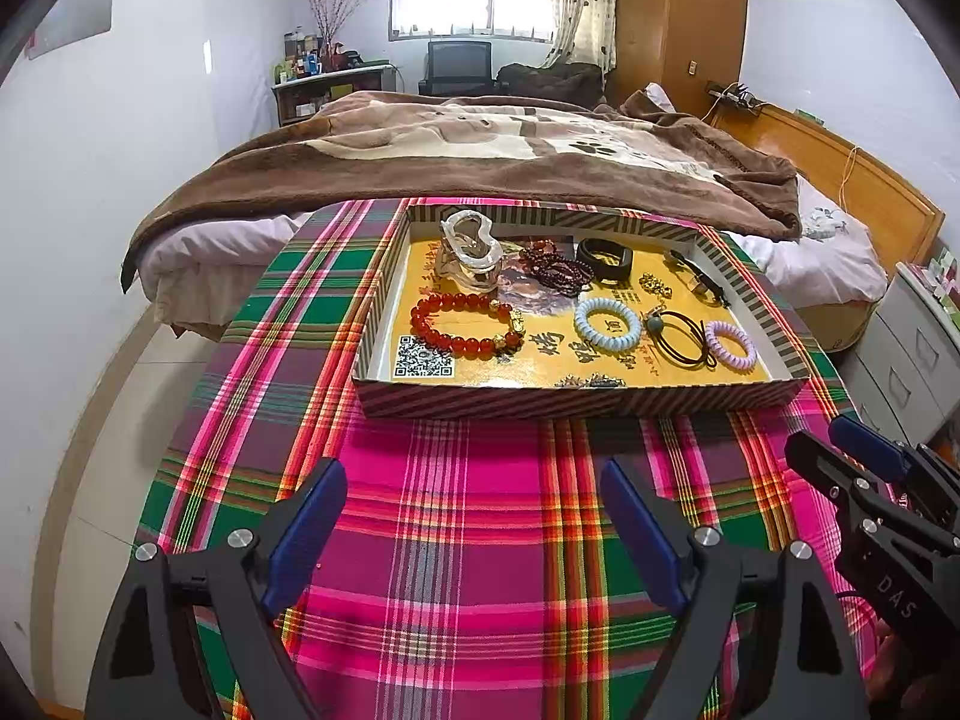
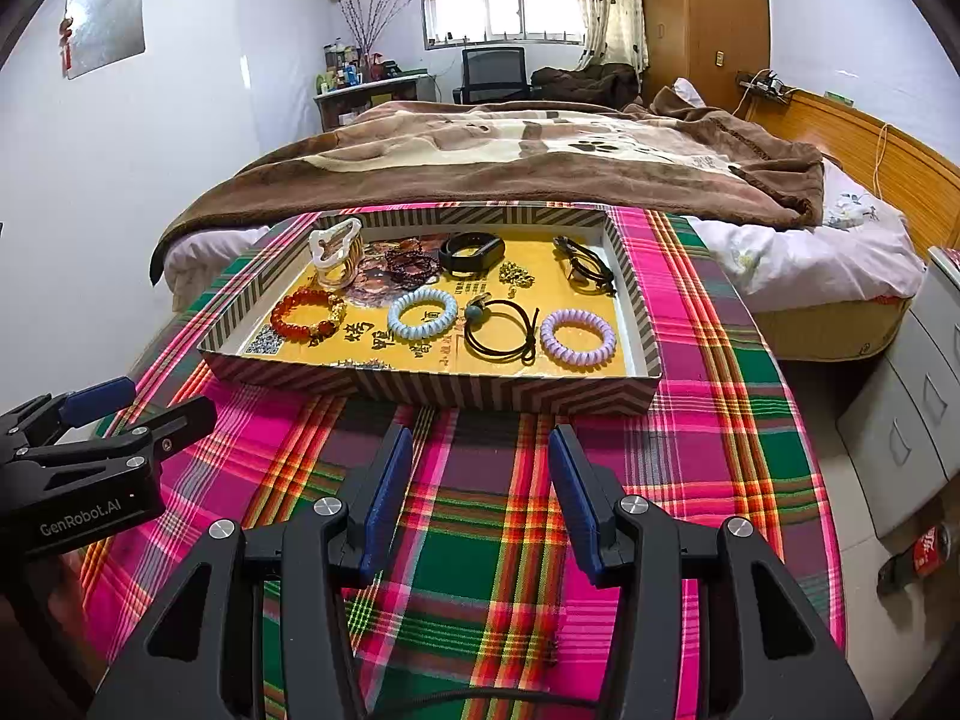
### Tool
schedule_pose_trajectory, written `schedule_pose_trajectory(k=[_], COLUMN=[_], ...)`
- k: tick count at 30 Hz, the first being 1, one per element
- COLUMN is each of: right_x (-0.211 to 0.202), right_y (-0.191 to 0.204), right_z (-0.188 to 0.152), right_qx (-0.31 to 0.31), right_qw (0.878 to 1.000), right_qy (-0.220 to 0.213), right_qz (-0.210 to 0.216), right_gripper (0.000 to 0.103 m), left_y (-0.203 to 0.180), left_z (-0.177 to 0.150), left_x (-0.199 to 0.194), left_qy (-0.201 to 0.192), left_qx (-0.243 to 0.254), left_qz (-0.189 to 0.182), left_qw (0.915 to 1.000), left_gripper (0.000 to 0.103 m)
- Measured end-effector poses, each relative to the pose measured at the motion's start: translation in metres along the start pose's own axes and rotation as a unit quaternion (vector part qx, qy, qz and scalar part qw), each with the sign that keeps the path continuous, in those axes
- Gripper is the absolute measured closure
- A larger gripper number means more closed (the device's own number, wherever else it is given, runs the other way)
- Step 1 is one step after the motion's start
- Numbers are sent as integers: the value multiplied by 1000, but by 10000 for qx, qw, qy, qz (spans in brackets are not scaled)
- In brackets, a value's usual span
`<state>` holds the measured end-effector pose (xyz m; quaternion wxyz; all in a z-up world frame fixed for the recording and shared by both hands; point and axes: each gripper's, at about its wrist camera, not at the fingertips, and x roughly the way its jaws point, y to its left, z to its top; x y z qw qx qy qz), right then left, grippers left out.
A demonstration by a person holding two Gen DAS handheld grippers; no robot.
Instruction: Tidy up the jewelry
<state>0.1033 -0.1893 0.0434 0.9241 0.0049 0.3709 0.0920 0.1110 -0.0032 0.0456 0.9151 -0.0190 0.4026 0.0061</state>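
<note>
The tray (image 2: 420, 387) sat on the plaid cloth (image 2: 498, 516) and held, left to right, a red bead bracelet (image 2: 306, 315), blue coil tie (image 2: 422, 312), black cord (image 2: 501, 330) and purple coil tie (image 2: 578, 337). Before the tray, the left gripper (image 1: 474, 525) and right gripper (image 2: 480, 489) stood spread, holding nothing. A blanket (image 2: 510, 162) lay behind it.

Jewelry in tray (image 2: 432, 387) on cloth (image 2: 480, 540) (bed (image 2: 510, 162) behind).

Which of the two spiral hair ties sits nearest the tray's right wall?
The lilac spiral hair tie, at the tray's front right corner; the pale blue one lies nearer the middle.
</note>
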Motion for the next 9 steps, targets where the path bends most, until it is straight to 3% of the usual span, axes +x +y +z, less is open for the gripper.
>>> schedule_pose_trajectory(k=[9], right_x=[0], right_y=[0], right_z=[0], right_qx=[2], right_qw=[10000], right_qy=[0], right_qz=[0], right_gripper=[55], left_y=[2], left_z=[-1], left_x=[0], left_qy=[17], left_qx=[-13], left_qz=[15], left_qw=[10000], left_gripper=[17])
